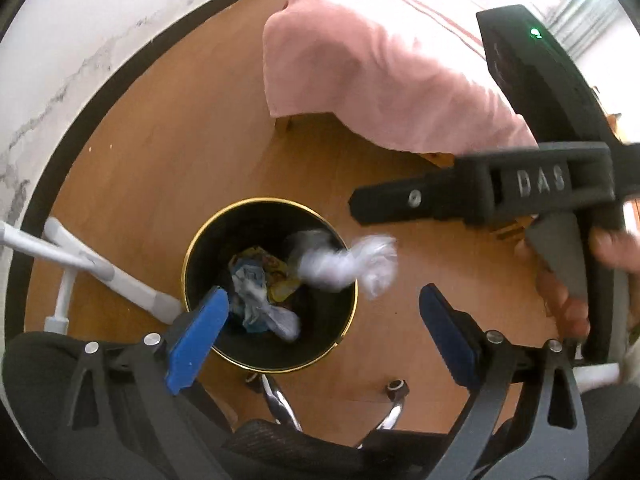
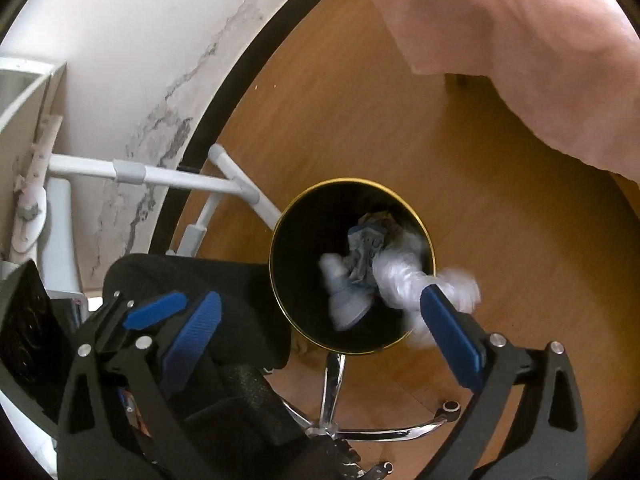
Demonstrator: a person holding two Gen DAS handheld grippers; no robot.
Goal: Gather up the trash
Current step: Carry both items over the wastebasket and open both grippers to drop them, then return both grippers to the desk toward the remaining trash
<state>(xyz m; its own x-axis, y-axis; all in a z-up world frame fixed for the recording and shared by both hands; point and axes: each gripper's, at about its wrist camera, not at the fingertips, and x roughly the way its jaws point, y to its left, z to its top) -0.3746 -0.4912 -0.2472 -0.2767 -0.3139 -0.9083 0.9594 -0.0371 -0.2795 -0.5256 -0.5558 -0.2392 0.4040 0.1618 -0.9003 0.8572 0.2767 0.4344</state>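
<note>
A black bin with a gold rim (image 1: 208, 248) stands on the wooden floor and holds crumpled paper and a yellow wrapper (image 1: 280, 280). A blurred white tissue wad (image 1: 352, 266) hangs loose in the air over the bin's right rim. My left gripper (image 1: 324, 300) is above the bin, open, with nothing touching its blue pads. In the right wrist view the bin (image 2: 300, 248) lies straight ahead. My right gripper (image 2: 320, 298) is open too, with the blurred white wad (image 2: 400, 280) just past its right fingertip. A second pale wad (image 2: 344, 300) is inside the bin. A hand holds the right gripper's black body (image 1: 520, 196).
A black office chair (image 2: 224, 320) with a chrome star base (image 2: 336, 412) sits right beside the bin. White desk legs (image 2: 180, 178) stand to the bin's left by the wall. A pink bedcover (image 1: 380, 60) hangs over the bed behind.
</note>
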